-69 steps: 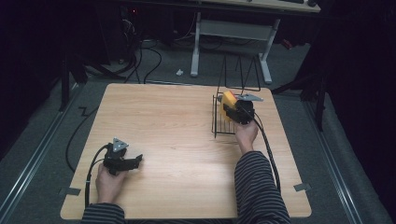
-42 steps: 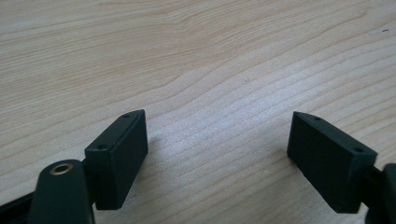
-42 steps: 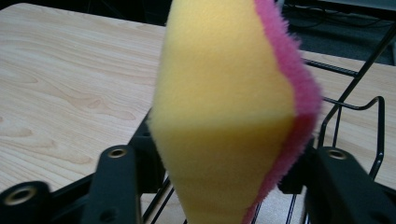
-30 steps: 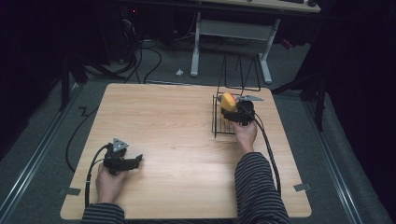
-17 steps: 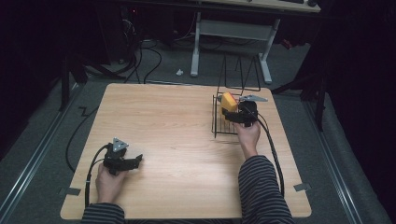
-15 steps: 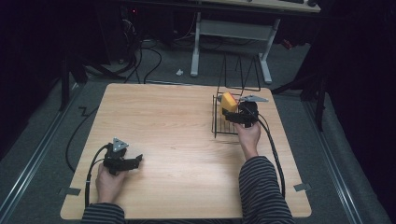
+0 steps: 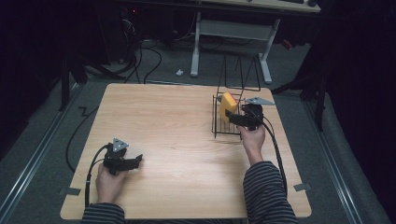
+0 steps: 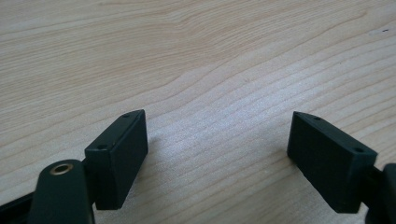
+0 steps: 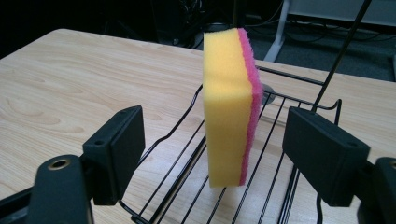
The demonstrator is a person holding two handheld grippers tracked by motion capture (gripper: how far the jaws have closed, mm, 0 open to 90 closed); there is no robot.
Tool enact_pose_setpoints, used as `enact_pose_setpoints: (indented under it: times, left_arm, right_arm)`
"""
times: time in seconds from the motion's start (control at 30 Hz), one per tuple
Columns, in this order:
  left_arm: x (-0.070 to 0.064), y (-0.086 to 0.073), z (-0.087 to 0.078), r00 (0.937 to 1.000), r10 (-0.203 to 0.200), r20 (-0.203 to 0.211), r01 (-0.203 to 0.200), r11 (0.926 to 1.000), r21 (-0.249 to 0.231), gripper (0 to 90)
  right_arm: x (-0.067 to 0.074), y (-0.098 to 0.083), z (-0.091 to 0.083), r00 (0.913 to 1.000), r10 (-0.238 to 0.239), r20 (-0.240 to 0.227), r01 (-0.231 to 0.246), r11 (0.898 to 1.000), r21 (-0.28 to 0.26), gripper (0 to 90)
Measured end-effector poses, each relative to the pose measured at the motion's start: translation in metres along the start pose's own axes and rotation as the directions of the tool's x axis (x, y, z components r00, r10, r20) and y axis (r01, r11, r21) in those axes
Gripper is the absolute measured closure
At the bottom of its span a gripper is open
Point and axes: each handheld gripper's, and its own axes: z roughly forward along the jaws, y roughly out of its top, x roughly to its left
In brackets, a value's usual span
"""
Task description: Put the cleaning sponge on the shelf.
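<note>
Your right gripper sits at about 2 o'clock on the table, w/ its tips just over the near edge of the black wire rack. Its jaws are wide apart & they've just been closing a tiny bit after opening; nothing is held. In the right gripper view the sponge stands up on its thin edge on the rack wires, yellow side at 9 o'clock, pink side at 3 o'clock. It's in the gap btw the two black pads but a bit past them, & neither pad touches it. From above, the sponge is at 11 o'clock from your right hand, near the left end of the rack. The rack has a tall wire loop standing up at its far side, at 12 o'clock. Your left gripper rests down at 7 o'clock on the table, well apart from the rack. Its jaws are open wide too, w/ only bare wood btw the pads in the left gripper view. Your left hand holds it low by the near table edge.
</note>
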Motion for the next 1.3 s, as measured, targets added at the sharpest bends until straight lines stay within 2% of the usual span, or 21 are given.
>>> enact_pose_setpoints:
  times: [0.07, 0.23, 0.4, 0.47, 0.57, 0.9, 1.0, 1.13, 1.3]
  left_arm:
    - [0.000, 0.000, 0.000, 1.0000, 0.000, 0.000, 0.000, 1.0000, 0.000, 20.8]
    - [0.000, 0.000, 0.000, 1.0000, -0.001, 0.001, 0.001, 1.0000, 0.000, 21.0]
    - [0.000, 0.000, 0.000, 1.0000, -0.001, 0.000, 0.001, 1.0000, 0.000, 21.0]
    - [0.000, 0.000, 0.000, 1.0000, -0.001, 0.000, 0.001, 1.0000, 0.000, 21.0]
    - [0.000, 0.000, 0.000, 1.0000, 0.000, 0.000, 0.000, 1.0000, 0.000, 21.0]
    - [0.000, 0.000, 0.000, 1.0000, 0.000, 0.000, 0.000, 1.0000, 0.000, 20.9]
    - [0.000, 0.000, 0.000, 1.0000, 0.000, 0.000, 0.000, 1.0000, 0.000, 20.9]
    - [0.000, 0.000, 0.000, 1.0000, -0.002, 0.001, 0.002, 1.0000, -0.001, 21.0]
    - [0.000, 0.000, 0.000, 1.0000, -0.002, 0.001, 0.002, 1.0000, -0.001, 21.1]
  right_arm:
    - [0.000, 0.000, -0.005, 0.9997, 0.015, -0.017, -0.016, 1.000, -0.015, 25.1]
    - [-0.003, -0.002, -0.023, 0.9996, 0.021, -0.018, -0.022, 0.999, -0.043, 26.3]
    - [-0.005, 0.002, -0.044, 0.9999, -0.002, -0.011, 0.001, 0.998, -0.062, 27.1]
    - [-0.005, 0.003, -0.052, 0.9999, 0.007, -0.014, -0.008, 0.997, -0.079, 27.8]
    - [-0.007, 0.002, -0.060, 0.9985, 0.029, -0.046, -0.034, 0.993, -0.113, 30.4]
    - [-0.004, -0.004, -0.080, 0.9990, 0.005, -0.045, -0.010, 0.993, -0.114, 30.3]
    - [-0.003, -0.003, -0.088, 0.9979, 0.009, -0.065, -0.017, 0.992, -0.128, 30.3]
    - [0.000, -0.005, -0.098, 0.9981, -0.014, -0.060, 0.006, 0.991, -0.137, 30.9]
    - [-0.003, -0.012, -0.110, 0.9981, 0.000, -0.062, -0.010, 0.987, -0.160, 31.4]
